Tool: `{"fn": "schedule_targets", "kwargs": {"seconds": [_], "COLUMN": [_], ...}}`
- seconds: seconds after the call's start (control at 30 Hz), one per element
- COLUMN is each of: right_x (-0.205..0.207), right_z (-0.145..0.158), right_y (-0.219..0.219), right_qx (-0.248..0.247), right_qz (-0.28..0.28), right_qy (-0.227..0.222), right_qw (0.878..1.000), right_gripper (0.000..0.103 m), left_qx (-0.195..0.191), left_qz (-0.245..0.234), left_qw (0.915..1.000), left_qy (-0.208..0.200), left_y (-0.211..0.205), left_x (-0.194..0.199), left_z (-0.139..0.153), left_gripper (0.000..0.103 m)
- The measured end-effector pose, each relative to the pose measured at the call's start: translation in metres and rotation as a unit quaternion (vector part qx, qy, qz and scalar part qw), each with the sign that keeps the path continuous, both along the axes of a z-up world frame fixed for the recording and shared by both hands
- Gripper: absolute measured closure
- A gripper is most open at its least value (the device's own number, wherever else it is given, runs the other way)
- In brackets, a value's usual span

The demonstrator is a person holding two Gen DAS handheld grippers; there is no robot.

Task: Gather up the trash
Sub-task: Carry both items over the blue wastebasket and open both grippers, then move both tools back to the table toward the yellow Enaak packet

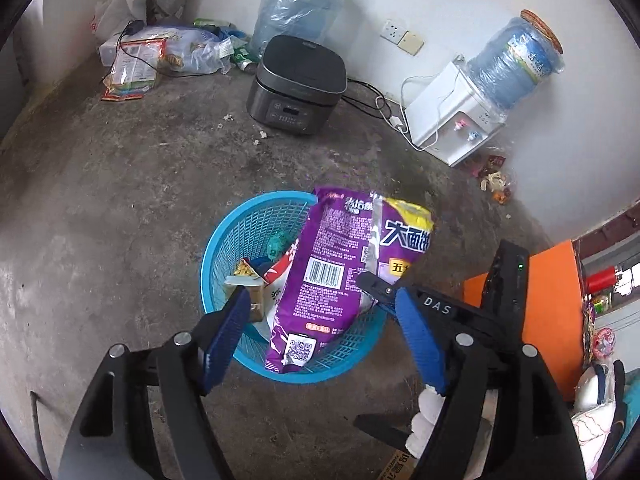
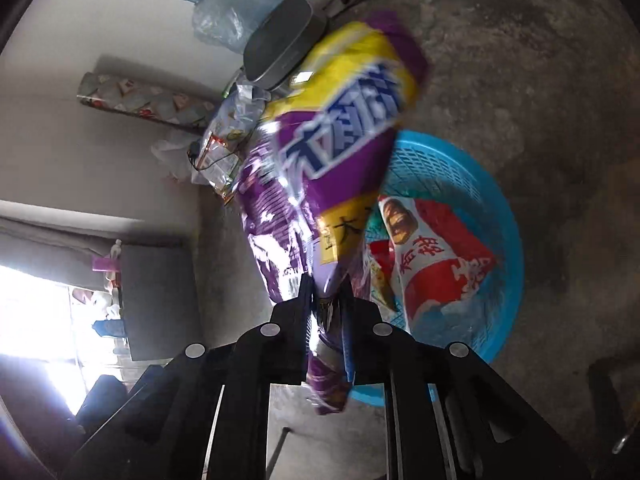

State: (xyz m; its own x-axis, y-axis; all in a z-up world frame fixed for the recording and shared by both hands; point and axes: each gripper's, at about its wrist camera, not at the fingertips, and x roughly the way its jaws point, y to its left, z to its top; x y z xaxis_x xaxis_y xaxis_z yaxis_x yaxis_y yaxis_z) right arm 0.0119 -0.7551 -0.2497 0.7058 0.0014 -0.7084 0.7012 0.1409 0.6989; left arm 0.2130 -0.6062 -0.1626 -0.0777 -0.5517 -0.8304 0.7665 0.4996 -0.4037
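While clamped over basket:
Right gripper [image 2: 327, 300]: closed on purple-and-yellow crinkled plastic snack bag [image 2: 320, 152].
Left gripper [image 1: 320, 320]: open, empty.
Bag: lying across round blue plastic mesh basket [image 1: 256, 220] on concrete floor [image 1: 120, 200].

Concrete floor [image 1: 120, 208] bears basket [image 1: 224, 248], cooker [image 1: 296, 84], dispenser [image 1: 452, 120].

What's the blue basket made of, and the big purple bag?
The blue basket looks like hard, smooth plastic: its walls are a molded grid of holes. The purple bag seems to be thin, glossy plastic film; it crinkles and glints with printed writing.
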Motion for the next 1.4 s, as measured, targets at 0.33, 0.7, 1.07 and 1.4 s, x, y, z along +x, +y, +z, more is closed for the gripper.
{"fn": "schedule_targets", "kwargs": {"seconds": [0.33,0.7,1.07,1.4], "right_x": [0.07,0.152,0.101,0.041], "right_z": [-0.04,-0.105,-0.036,0.031], "right_y": [0.012,0.056,0.06,0.086], "right_qx": [-0.071,-0.247,-0.182,-0.178], "right_qz": [0.081,0.298,0.216,0.14], "right_qy": [0.149,0.417,0.236,0.138], "right_qw": [0.983,0.822,0.93,0.964], "right_gripper": [0.094,0.094,0.045,0.045], "left_qx": [-0.029,-0.025,-0.047,-0.092], "left_qz": [0.002,0.042,0.142,0.19], "left_qw": [0.9986,0.9924,0.9807,0.9653], "left_qy": [-0.043,-0.113,-0.125,-0.153], "left_y": [0.058,0.178,0.309,0.394], "left_x": [0.011,0.024,0.035,0.005], "left_z": [0.075,0.143,0.182,0.211], "left_gripper": [0.03,0.03,0.028,0.026]}}
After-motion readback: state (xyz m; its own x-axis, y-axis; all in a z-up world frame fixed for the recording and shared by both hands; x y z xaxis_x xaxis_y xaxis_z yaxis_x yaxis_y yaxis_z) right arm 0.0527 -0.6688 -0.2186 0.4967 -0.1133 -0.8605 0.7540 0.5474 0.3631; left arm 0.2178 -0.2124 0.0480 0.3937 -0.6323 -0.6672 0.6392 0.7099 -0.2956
